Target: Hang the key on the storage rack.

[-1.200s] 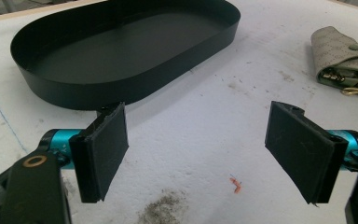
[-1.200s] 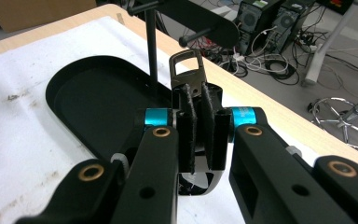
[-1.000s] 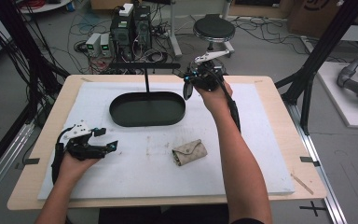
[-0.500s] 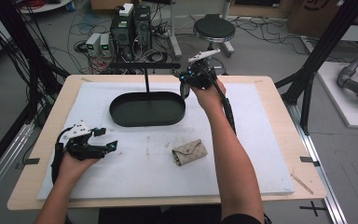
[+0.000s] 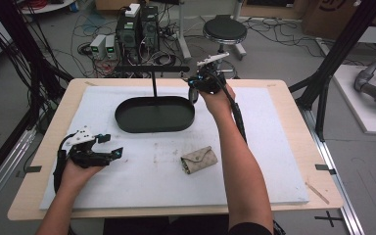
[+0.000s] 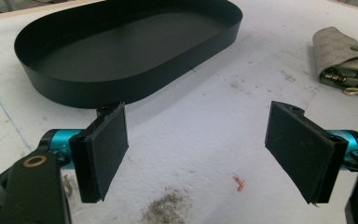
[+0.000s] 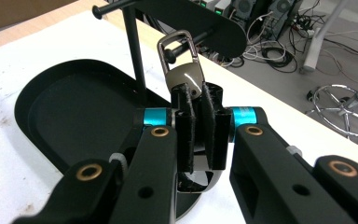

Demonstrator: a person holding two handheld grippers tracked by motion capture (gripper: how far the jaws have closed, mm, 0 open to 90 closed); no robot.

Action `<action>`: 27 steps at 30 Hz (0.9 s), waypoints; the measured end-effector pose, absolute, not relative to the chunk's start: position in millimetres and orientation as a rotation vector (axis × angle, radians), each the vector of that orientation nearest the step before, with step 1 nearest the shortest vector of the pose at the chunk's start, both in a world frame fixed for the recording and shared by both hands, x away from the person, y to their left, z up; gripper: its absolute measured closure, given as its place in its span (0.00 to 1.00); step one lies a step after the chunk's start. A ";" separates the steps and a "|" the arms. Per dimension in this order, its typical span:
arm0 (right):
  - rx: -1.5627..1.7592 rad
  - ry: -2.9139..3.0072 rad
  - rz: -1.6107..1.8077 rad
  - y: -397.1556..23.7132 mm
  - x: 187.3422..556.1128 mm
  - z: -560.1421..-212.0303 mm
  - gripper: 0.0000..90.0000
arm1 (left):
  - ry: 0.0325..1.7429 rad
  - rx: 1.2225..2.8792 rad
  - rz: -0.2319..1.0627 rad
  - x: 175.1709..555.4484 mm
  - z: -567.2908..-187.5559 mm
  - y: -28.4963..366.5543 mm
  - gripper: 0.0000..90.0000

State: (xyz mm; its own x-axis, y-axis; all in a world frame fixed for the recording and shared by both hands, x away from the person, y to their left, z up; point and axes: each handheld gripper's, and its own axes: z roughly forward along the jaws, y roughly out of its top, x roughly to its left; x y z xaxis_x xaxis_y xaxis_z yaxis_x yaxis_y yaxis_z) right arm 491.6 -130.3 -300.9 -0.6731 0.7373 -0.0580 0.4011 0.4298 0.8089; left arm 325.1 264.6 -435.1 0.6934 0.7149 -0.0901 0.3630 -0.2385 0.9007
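My right gripper [image 5: 196, 86] is raised at the far side of the table, by the right end of the stand's crossbar [image 5: 152, 69]. In the right gripper view it [image 7: 198, 100] is shut on a grey-brown key fob [image 7: 185, 77]. The fob's metal loop [image 7: 177, 44] points up, right in front of a peg [image 7: 170, 53] on the crossbar [image 7: 200, 23]. Whether loop and peg touch is unclear. My left gripper [image 5: 112, 147] rests low at the left of the white mat, open, with nothing between its pads [image 6: 105, 149].
A black oval tray [image 5: 154, 128] holds the stand's post [image 5: 154, 83]. A beige key pouch [image 5: 199, 159] lies on the mat in front of the tray; brass keys [image 6: 349, 84] stick out of the pouch [image 6: 342, 53]. Cables, boxes and a stool stand beyond the table.
My right gripper has carried the fob a little to the left, closer to the crossbar's right end. The left gripper has stayed where it was.
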 end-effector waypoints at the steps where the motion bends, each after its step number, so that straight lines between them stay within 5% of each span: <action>1: 0.965 2.286 1.127 -130.4 492.1 -301.4 0.95 | 0.846 1.849 0.417 325.0 -435.1 264.5 0.24; 27: 0.967 2.256 1.091 -170.9 461.8 -297.1 0.39 | 0.842 1.858 0.414 323.9 -434.8 263.3 0.23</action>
State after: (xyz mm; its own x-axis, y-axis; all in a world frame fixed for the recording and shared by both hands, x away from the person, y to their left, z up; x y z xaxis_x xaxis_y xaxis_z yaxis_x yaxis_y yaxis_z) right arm 461.8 -170.9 -297.1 -0.6521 0.7524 -0.0924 0.3950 0.4413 0.8058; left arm 323.9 263.3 -434.8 0.6974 0.7112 -0.0884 0.3643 -0.2455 0.8983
